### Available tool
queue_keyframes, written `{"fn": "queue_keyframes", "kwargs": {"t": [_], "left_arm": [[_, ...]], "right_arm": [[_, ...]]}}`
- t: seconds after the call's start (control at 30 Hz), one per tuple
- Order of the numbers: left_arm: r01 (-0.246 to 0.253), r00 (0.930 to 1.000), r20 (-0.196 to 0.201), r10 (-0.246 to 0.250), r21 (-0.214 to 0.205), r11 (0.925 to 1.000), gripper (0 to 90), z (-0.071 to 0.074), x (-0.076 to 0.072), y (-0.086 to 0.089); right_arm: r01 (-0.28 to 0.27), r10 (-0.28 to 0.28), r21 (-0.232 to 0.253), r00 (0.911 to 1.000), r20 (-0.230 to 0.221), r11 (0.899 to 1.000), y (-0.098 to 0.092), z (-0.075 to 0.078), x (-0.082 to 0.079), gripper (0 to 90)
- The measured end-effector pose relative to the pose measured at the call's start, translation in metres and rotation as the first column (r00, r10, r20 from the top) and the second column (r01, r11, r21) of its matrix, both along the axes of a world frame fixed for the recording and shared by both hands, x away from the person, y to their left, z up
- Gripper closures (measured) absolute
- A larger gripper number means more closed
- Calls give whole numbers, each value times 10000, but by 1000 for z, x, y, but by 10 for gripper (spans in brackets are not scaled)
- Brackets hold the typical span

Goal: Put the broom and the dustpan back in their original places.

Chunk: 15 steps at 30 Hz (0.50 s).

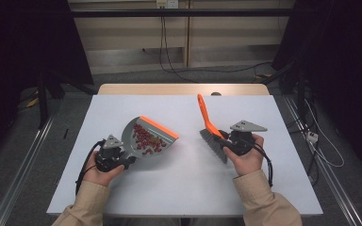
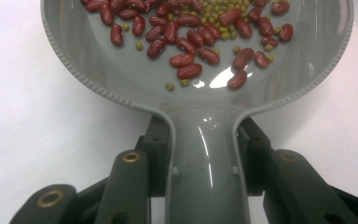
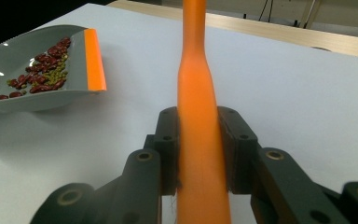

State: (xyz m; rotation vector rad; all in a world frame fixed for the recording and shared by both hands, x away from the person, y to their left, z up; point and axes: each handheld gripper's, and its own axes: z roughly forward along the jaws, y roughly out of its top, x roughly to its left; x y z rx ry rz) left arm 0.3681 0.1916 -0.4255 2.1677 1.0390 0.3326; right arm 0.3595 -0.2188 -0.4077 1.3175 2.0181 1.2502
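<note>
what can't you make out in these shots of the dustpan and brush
- Dustpan: in the left gripper view its front lip is cut off by the top edge, so not all the beans show.
- Brush: in the right gripper view the bristles lie below the bottom edge and the handle's tip runs past the top.
- Small round thing at the table's far edge, high view: too small to identify.

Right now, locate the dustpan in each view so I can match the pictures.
High view: the dustpan lies left of centre on the white table, its handle in the left gripper.
Left gripper view: its bowl fills the top, its handle clamped between the jaws.
Right gripper view: upper left.
Shared landmark: the red beans inside it; the orange lip shows in two views.
</note>
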Motion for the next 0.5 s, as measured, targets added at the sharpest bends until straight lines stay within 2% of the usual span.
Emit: {"fn": "queue_keyframes", "kwargs": {"t": [0.13,0.17,0.27,0.37,0.5], "left_arm": [[-430,9991,23,430,59,9991,635,-1,2,5],[-443,9990,-96,442,-50,9990,635,-1,3,6],[-603,9982,-69,603,114,9981,635,-2,5,11],[-852,9963,-119,852,-28,9964,635,-2,6,14],[-1023,9946,-161,1023,37,9947,635,-2,8,19]], "right_arm": [[142,-142,51,9999,49,9999,-4,1,0,717],[166,-166,48,9998,53,9999,-5,1,0,716],[248,-248,-4,9997,85,9997,-10,0,1,717],[440,-439,-20,9990,125,9990,-16,1,2,717],[764,-763,-93,9970,105,9970,-29,0,3,716]]}}
